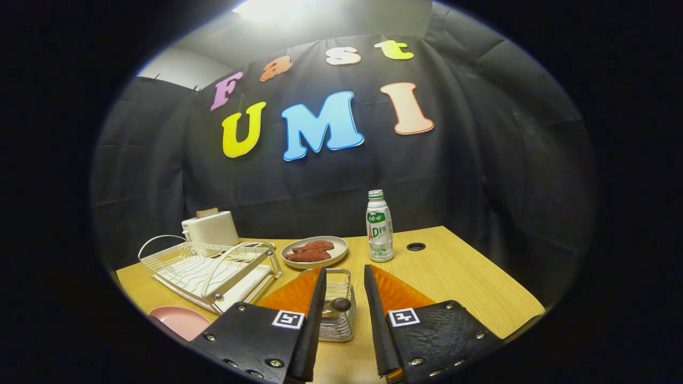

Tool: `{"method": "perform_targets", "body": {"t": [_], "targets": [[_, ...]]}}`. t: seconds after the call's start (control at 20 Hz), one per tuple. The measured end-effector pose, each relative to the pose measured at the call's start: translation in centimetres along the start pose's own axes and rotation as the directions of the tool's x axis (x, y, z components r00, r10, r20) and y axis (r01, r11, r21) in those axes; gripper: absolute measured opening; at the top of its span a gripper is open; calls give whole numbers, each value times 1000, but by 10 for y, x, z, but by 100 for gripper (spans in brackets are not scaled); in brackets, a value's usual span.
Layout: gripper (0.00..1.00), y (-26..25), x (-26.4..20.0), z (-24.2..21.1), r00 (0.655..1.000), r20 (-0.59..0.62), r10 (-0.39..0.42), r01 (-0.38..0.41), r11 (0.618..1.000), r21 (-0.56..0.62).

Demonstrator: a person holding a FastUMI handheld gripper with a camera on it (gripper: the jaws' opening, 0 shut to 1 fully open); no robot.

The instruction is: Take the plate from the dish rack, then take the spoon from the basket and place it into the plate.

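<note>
While your gripper [344, 298] stands open, nothing is gripped.
Small wire basket [337, 314] with dark-handled spoon [336, 305] sits between its fingers; round pink plate [180, 321] at nine o'clock.

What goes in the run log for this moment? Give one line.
plate: pink plate on table beside dish rack | spoon in wire basket | gripper: open, straddling spoon

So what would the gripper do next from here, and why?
Probably ease forward and down, then close on the spoon. The pink plate already lies on the table beside the dish rack, so the spoon is what remains. It sits in the wire basket, and the gripper is open with its fingers on either side of the spoon, not yet pressing on it.
</note>
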State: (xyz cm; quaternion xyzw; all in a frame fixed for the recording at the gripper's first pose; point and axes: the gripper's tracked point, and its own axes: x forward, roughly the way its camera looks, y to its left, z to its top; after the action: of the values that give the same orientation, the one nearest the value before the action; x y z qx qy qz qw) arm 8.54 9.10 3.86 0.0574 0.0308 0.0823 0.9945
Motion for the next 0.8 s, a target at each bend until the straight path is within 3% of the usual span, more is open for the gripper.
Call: {"method": "perform_targets", "body": {"t": [0.15,0.25,0.35,0.4,0.5,0.55,0.8], "targets": [[43,-2,14,-5,1000,-5,-24,24,999,-27],[25,5,13,-4,1000,-13,-3,3,1000,-25],[27,10,16,0,1000,-17,18,-18,1000,-8],[15,15,14,-3,999,-38,31,-31,1000,0],[15,18,13,1,998,-54,26,-27,1000,-15],[9,19,13,1,997,-71,25,-26,1000,-14],[9,24,6,19,994,-109,10,-13,999,-29]]}}
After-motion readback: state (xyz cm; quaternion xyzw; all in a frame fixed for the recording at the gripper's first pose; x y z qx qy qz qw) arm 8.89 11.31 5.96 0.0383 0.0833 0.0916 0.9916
